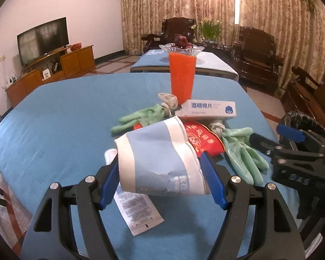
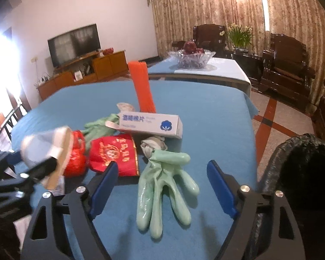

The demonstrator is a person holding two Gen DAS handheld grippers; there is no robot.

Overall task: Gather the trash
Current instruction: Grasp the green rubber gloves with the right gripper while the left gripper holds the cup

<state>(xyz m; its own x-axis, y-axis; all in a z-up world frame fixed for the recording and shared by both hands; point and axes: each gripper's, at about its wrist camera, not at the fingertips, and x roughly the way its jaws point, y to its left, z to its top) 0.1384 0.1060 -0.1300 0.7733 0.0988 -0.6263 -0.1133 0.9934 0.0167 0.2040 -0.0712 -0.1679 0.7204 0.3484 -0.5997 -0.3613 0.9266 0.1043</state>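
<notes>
The left gripper (image 1: 160, 171) pinches a crumpled blue-and-white paper cup (image 1: 160, 162), lifted above the blue tablecloth (image 1: 54, 130). The right gripper (image 2: 162, 186) is spread wide and empty, poised over a pale green rubber glove (image 2: 164, 192). Beyond lie a white alcohol-pad box (image 2: 149, 124), a red packet (image 2: 114, 153) and an orange foam sleeve (image 2: 142, 86). The black-lined trash bin (image 2: 301, 173) stands at the table's right edge. The cup looks bound for it next, carried right across the glove.
</notes>
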